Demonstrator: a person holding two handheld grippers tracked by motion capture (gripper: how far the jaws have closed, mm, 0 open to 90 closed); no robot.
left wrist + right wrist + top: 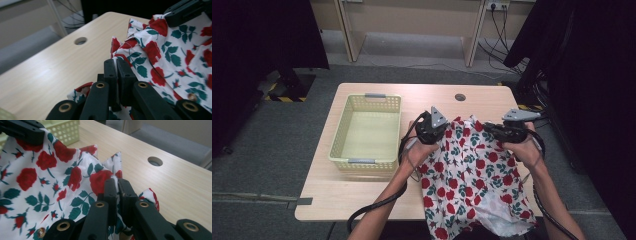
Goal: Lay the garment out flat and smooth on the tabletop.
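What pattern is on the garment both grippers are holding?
White fabric with red roses and dark green leaves; the garment shows best in the right gripper view.

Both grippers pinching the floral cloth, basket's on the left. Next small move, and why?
Probably lift a little higher: both the left gripper and right gripper are shut on the floral cloth, but its lower part rests on the table, beside the empty basket.

A light wooden table (362, 197) carries a yellow basket (343, 150) and rose-print cloth (472, 175).
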